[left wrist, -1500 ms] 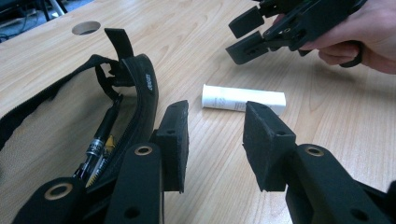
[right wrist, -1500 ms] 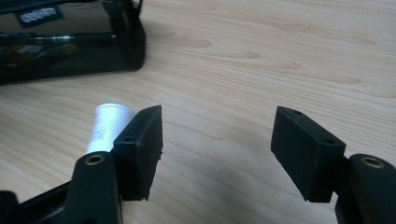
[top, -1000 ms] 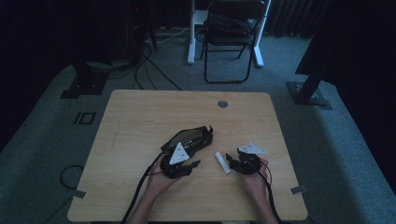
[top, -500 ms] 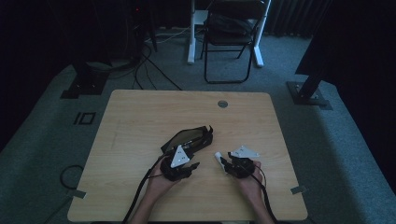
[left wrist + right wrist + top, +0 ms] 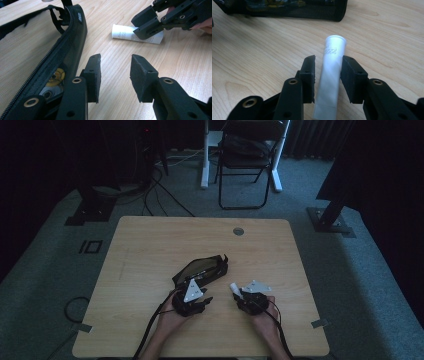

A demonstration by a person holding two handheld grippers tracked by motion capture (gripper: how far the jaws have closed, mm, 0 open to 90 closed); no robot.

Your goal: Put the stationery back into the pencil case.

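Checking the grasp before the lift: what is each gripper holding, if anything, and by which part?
The right gripper, its fingers just closing, pinches the white tube around its middle, flat end toward the hand. The left gripper holds nothing, beside the black mesh pouch.

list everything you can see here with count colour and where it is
tube: 1, white, lying on the table right of the pouch, between the right claw's pads
mesh pouch: 1, black, mid table, zip open, yellow item inside
table: 1, light wood, centre of the room
grommet: 1, grey, far edge of the table
folding chair: 1, black, on the floor beyond the table
carpet: grey, around the table
cables: several, black, on the floor at far left
left claw: 1, black, open beside the pouch, nothing between its pads
right claw: 1, black, has just been closing around the tube
hands: 2, at the near edge
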